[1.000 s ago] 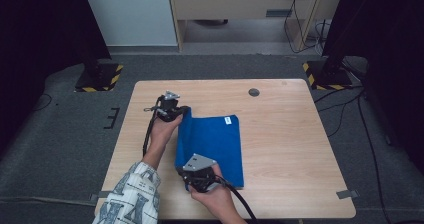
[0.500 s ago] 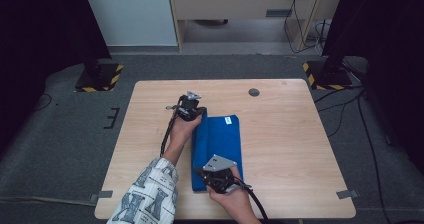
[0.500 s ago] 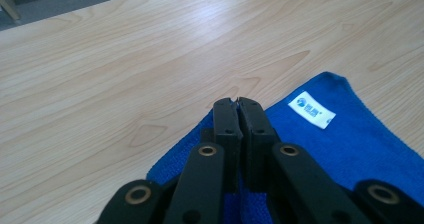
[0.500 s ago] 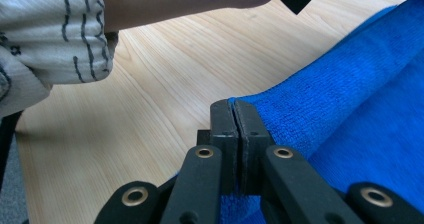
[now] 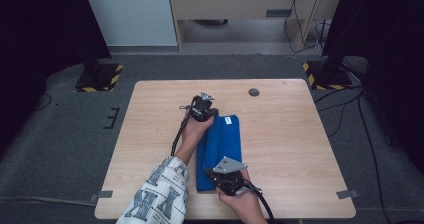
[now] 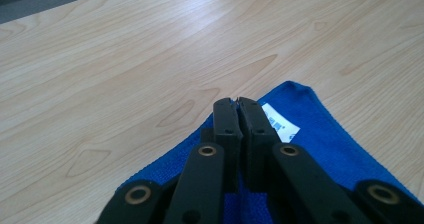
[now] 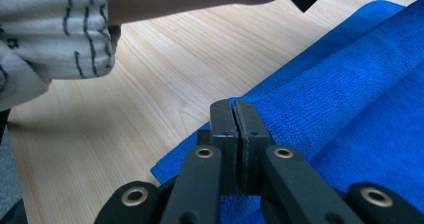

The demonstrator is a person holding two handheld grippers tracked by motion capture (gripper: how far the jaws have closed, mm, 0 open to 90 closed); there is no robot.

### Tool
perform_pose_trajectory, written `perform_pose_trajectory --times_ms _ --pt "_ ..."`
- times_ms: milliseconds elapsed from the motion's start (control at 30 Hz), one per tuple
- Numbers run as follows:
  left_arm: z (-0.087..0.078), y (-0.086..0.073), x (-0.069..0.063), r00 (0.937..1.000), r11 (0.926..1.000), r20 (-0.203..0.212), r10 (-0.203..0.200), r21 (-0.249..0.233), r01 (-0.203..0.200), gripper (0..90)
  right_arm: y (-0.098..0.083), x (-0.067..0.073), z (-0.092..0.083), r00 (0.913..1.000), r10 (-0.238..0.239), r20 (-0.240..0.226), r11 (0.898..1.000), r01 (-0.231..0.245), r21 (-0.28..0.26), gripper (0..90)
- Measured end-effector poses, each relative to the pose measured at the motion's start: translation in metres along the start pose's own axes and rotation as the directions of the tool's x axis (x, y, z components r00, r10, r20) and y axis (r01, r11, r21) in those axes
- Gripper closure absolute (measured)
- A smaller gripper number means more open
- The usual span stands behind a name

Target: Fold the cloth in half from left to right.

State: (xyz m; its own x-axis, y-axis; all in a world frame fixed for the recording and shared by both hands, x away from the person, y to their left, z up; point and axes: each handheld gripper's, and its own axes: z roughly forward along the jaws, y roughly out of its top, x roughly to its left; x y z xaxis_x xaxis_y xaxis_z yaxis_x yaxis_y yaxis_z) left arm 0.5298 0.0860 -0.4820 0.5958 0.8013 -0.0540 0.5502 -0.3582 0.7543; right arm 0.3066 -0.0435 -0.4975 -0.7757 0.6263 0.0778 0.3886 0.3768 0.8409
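Mid-fold, both grippers pinching the blue towel

Left gripper (image 5: 209,113) is clamped on the blue microfiber towel (image 5: 220,144) at its 12 o'clock corner, right gripper (image 5: 216,176) on the 6 o'clock one, towel mid-table (image 5: 300,134). Looks like they're folding it toward 3 o'clock; next I'd lay the edges flush, then let go.

Black hand-held gripper (image 5: 202,106) with grey three-cornered plate; brass rivets; white sleeve (image 5: 160,196), dark-lettered.
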Motion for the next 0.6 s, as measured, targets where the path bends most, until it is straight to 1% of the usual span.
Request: perform_pose_trajectory --times_ms 133,200,333,467,533,600 --pt "0.005 0.002 -0.005 0.9999 0.9999 -0.005 0.013 0.009 -0.013 86.6 -0.003 -0.001 -0.003 1.0000 -0.001 0.006 1.000 0.001 0.002 88.1" --pt "0.008 0.001 -0.005 1.0000 0.9999 -0.003 0.005 0.014 -0.005 86.6 -0.003 -0.004 -0.006 0.9999 0.007 0.010 1.000 -0.007 -0.007 88.1" --pt "0.012 0.002 -0.008 0.9999 0.9999 0.008 -0.007 0.009 0.006 86.5 -0.006 -0.008 -0.010 0.9999 0.012 0.010 1.000 -0.012 0.000 87.9" --pt "0.014 0.004 -0.012 0.9999 1.0000 0.008 -0.007 -0.005 0.007 86.6 -0.009 -0.012 -0.011 0.9999 0.006 0.014 1.000 -0.006 0.018 87.9" --pt "0.015 0.004 -0.012 0.9999 1.0000 0.011 -0.008 -0.001 0.008 86.5 -0.010 -0.013 -0.011 0.9998 0.015 0.012 1.000 -0.015 0.018 87.9" --pt "0.018 0.003 -0.012 0.9998 1.0000 0.020 -0.007 0.005 0.006 86.5 -0.011 -0.013 -0.010 0.9998 0.012 0.015 1.000 -0.012 0.025 87.9"
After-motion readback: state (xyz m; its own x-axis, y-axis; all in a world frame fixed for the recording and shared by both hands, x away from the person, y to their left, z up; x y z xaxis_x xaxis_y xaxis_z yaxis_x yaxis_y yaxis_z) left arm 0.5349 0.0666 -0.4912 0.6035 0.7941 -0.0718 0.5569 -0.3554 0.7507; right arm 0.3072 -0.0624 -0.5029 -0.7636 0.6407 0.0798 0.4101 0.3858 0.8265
